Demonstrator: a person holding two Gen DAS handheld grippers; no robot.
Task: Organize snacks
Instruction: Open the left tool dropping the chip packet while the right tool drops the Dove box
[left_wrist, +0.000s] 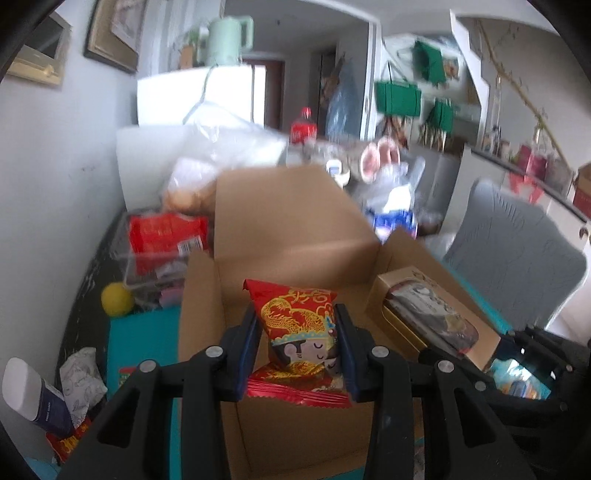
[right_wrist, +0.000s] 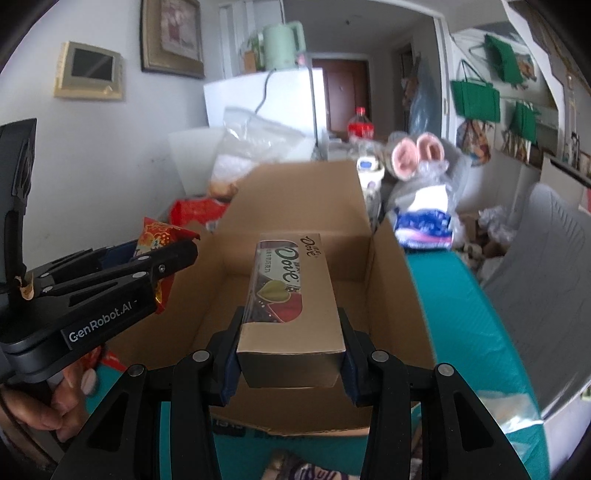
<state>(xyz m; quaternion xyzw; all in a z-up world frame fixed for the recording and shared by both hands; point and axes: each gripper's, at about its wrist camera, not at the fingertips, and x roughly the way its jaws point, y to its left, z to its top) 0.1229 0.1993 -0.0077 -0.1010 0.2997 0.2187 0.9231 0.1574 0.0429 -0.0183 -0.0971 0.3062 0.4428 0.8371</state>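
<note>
A: Left gripper (left_wrist: 299, 350) fingers?
B: Clamped on the red snack packet (left_wrist: 297, 325), over the cardboard box (left_wrist: 288, 214) for dropping.
A: Right gripper (right_wrist: 291, 350)?
B: Pinched the Dove box (right_wrist: 290, 291), box's 6 o'clock rim, probably above it.

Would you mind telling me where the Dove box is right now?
The Dove box is clamped in the right tongs over the open carton; the left wrist view shows it right of the red packet.

Matt brown cardboard box (right_wrist: 295, 206), glossy red foil snack packet (left_wrist: 299, 325), smooth gold card chocolate carton (right_wrist: 291, 295), teal cloth (right_wrist: 454, 314).
</note>
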